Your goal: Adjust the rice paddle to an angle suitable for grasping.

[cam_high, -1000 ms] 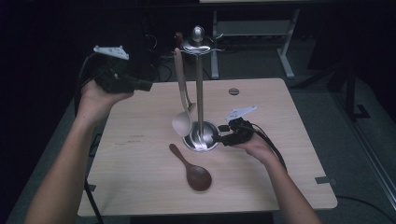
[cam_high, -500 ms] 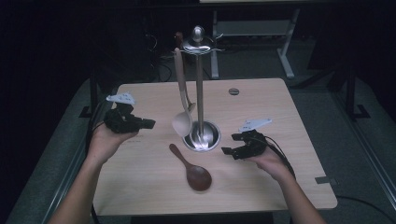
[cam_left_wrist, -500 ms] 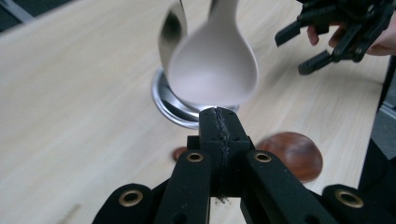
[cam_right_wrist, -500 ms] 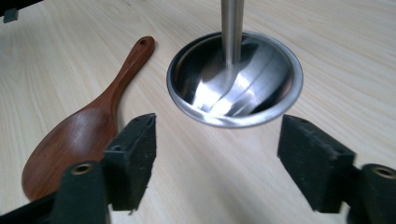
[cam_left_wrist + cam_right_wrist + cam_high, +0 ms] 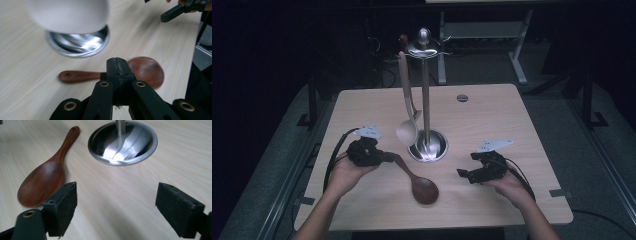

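While both grippers sit low over the light wooden table [image 5: 522,125], the items stand as follows:

- Left gripper [image 5: 384,158]: held in the person's left hand [image 5: 343,172] at the table's left side; jaws pressed flat together with nothing between them. In the left gripper view the closed tips [image 5: 117,68] hang over the neck of the spoon, where handle meets bowl; whether they touch it cannot be told.
- Right gripper [image 5: 462,174]: held in the right hand [image 5: 511,185] at the table's right side, jaws pointing toward the table's middle. The jaws have just been opening and stand wide apart, with bare tabletop between them in the right gripper view [image 5: 116,215].
- Dark wooden rice spoon [image 5: 418,182]: lies flat on the table in front of the stand, between the two grippers; handle end toward the left gripper, round bowl toward the person.
- Metal utensil stand [image 5: 427,100]: upright near the table's centre, with a round polished base [image 5: 122,142] and hooks at its top.
- Pale spoon [image 5: 407,131]: hangs from the stand, bowl down, just above the base.
- Small round disc [image 5: 462,98]: on the far part of the table, well apart from everything else.
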`<state>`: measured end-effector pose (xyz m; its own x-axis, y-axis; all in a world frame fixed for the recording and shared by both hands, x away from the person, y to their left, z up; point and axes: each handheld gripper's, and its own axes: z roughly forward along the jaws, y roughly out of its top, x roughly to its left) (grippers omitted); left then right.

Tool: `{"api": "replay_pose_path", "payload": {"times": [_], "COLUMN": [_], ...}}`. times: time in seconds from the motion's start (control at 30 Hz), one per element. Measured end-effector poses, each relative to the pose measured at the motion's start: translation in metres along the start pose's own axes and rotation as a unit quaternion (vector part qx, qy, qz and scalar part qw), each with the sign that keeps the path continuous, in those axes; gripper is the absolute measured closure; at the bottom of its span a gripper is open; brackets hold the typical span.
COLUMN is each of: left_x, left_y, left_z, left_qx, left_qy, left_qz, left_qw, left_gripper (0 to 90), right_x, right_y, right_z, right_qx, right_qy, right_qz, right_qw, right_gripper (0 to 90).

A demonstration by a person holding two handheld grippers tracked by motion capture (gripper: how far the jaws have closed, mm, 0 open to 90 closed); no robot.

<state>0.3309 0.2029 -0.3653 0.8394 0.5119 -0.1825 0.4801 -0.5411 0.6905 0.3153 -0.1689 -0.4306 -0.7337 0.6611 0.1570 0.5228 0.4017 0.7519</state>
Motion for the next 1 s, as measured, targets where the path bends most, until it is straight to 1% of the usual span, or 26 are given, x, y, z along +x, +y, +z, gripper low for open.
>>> {"api": "replay_pose_path", "payload": {"times": [0.03, 0.07, 0.1, 0.13, 0.17, 0.2, 0.27, 0.3, 0.33, 0.37, 0.5, 0.53, 0.6, 0.63, 0.67, 0.77, 0.83, 0.97, 1.0], "left_x": [-0.003, -0.006, -0.010, -0.012, -0.017, -0.020, -0.026, -0.029, -0.031, -0.034, -0.045, -0.048, -0.053, -0.056, -0.056, -0.058, -0.060, -0.063, -0.064], "left_y": [0.001, 0.002, 0.003, 0.004, 0.005, 0.006, 0.008, 0.009, 0.010, 0.012, 0.020, 0.020, 0.022, 0.022, 0.022, 0.016, 0.012, 0.005, 0.005], "left_z": [0.005, 0.010, 0.015, 0.020, 0.027, 0.031, 0.043, 0.051, 0.055, 0.062, 0.088, 0.094, 0.108, 0.114, 0.118, 0.133, 0.139, 0.142, 0.142], "left_qx": [-0.001, 0.002, 0.003, 0.011, 0.009, 0.009, 0.010, 0.015, 0.017, 0.016, 0.029, 0.026, 0.034, 0.039, 0.043, 0.064, 0.070, 0.088, 0.087], "left_qy": [-0.003, -0.008, -0.012, -0.014, -0.019, -0.022, -0.030, -0.036, -0.039, -0.044, -0.055, -0.059, -0.071, -0.073, -0.074, -0.078, -0.082, -0.084, -0.083], "left_qz": [0.004, 0.013, 0.015, 0.027, 0.030, 0.030, 0.035, 0.036, 0.039, 0.040, 0.052, 0.046, 0.048, 0.047, 0.052, 0.048, 0.040, 0.045, 0.042], "left_qw": [1.0000, 0.9999, 0.9998, 0.9995, 0.9993, 0.9992, 0.9989, 0.9986, 0.9983, 0.9981, 0.9967, 0.9968, 0.9958, 0.9955, 0.9949, 0.9937, 0.9934, 0.9915, 0.9918], "left_gripper": [90.0, 90.0, 90.0, 90.0, 90.0, 90.0, 90.0, 90.0, 90.0, 90.0, 90.0, 90.0, 90.0, 90.0, 90.0, 90.0, 90.0, 90.0, 90.0], "right_x": [0.001, 0.001, 0.001, 0.001, 0.001, 0.001, 0.001, 0.000, 0.000, 0.001, 0.001, 0.000, 0.000, 0.000, 0.000, -0.001, -0.002, -0.005, -0.005], "right_y": [-0.004, -0.007, -0.010, -0.013, -0.015, -0.016, -0.016, -0.016, -0.016, -0.017, -0.017, -0.016, -0.015, -0.015, -0.016, -0.017, -0.017, -0.016, -0.016], "right_z": [-0.001, -0.003, -0.004, -0.004, -0.004, -0.004, -0.002, -0.001, 0.001, 0.002, 0.004, 0.004, 0.004, 0.004, 0.004, 0.002, 0.001, 0.000, -0.001], "right_qx": [-0.001, -0.004, -0.009, -0.011, -0.013, -0.016, -0.017, -0.013, -0.010, -0.010, -0.006, -0.007, -0.010, -0.010, -0.010, -0.009, -0.010, -0.018, -0.017], "right_qy": [-0.003, -0.005, -0.004, -0.003, -0.007, -0.006, -0.010, -0.014, -0.013, -0.013, -0.016, -0.016, -0.020, -0.023, -0.023, -0.023, -0.026, -0.027, -0.026], "right_qz": [-0.004, -0.001, -0.001, 0.000, 0.000, 0.008, 0.009, 0.006, 0.004, 0.005, -0.001, 0.000, 0.001, 0.002, 0.000, -0.003, -0.004, 0.001, 0.002], "right_qw": [1.0000, 1.0000, 0.9999, 0.9999, 0.9999, 0.9998, 0.9998, 0.9998, 0.9999, 0.9999, 0.9998, 0.9998, 0.9998, 0.9997, 0.9997, 0.9997, 0.9996, 0.9995, 0.9995], "right_gripper": [17.0, 17.0, 16.7, 16.3, 16.3, 16.2, 15.9, 15.8, 15.6, 15.5, 15.5, 15.6, 15.7, 15.7, 15.7, 15.8, 15.9, 16.0, 16.0]}}
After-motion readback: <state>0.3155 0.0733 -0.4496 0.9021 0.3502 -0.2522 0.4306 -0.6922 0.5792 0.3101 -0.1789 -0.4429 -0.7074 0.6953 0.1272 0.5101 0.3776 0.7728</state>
